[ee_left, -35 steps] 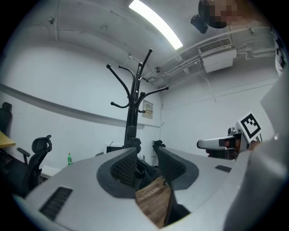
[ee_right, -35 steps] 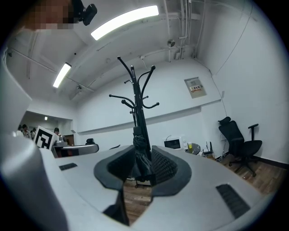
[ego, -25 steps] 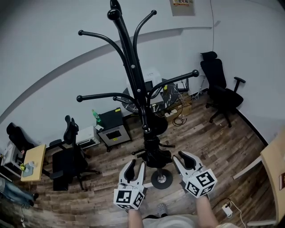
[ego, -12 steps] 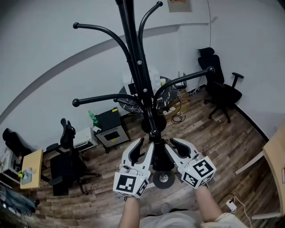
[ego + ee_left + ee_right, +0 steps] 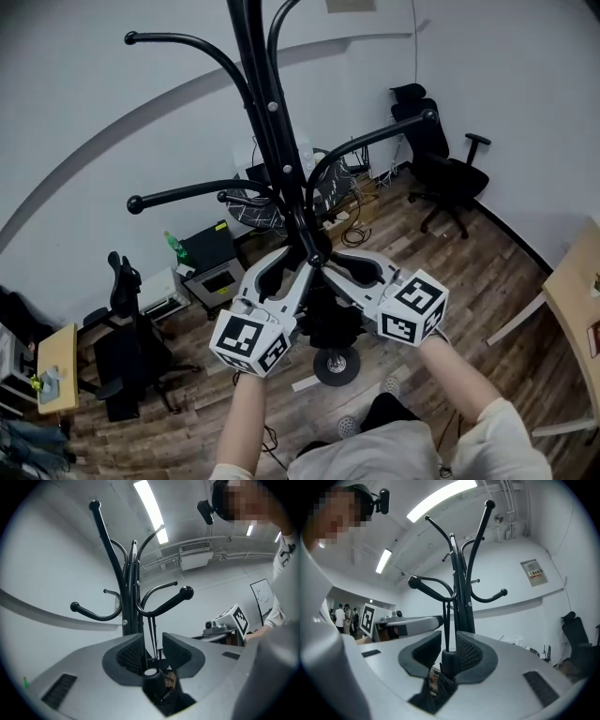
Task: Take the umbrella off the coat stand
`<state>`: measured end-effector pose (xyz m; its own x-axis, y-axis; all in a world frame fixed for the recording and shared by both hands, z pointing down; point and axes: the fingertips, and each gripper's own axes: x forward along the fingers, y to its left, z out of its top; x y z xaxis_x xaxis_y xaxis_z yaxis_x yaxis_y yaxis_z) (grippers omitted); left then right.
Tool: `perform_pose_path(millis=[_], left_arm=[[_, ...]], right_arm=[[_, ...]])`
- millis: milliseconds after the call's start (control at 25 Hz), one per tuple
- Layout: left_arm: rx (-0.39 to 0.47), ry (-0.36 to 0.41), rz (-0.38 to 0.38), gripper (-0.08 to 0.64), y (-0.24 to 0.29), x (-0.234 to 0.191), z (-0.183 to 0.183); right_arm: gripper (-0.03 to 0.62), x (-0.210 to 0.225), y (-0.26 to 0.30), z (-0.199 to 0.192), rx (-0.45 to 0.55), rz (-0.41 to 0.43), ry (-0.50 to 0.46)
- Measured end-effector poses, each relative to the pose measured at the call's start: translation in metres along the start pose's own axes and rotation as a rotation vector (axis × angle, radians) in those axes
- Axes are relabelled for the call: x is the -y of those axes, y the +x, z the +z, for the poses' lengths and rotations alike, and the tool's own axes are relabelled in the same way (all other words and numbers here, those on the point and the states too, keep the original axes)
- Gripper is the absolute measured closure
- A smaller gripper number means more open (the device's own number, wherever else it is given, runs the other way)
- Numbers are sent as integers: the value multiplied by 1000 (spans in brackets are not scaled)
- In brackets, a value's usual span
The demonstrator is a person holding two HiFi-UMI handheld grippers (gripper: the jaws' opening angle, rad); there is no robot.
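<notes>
Umbrella (image 5: 152,679) hangs by strap (image 5: 152,630) from hook (image 5: 168,603) at 12 o'clock; long axis vertical, body toward 6; left gripper (image 5: 153,651) and right gripper (image 5: 447,651), jaws just been closing, both clamp its handle, equally near; strap likely must rise off the hook.

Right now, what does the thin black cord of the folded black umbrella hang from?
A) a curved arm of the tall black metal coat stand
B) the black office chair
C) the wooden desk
A: in the right gripper view the thin black cord runs straight up from the umbrella's handle and loops over a knob-ended curved arm of the black metal coat stand.
</notes>
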<state>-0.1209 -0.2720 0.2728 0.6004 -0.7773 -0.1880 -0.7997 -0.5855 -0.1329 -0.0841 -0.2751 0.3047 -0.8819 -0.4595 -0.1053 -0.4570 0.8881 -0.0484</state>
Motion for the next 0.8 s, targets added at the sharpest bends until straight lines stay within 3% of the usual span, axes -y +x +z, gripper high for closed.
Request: perform_pose_path(millis=[280, 440, 600, 800], left_arm=[[22, -70, -3, 437, 7, -11, 4], [15, -38, 5, 453, 10, -15, 10], [-22, 1, -15, 456, 16, -10, 11], [-22, -13, -20, 459, 19, -9, 12]], right_arm=[[483, -6, 22, 4, -41, 61, -54], [485, -3, 32, 10, -51, 62, -102], [537, -2, 34, 13, -55, 63, -118], [563, -4, 30, 14, -36, 70, -109]])
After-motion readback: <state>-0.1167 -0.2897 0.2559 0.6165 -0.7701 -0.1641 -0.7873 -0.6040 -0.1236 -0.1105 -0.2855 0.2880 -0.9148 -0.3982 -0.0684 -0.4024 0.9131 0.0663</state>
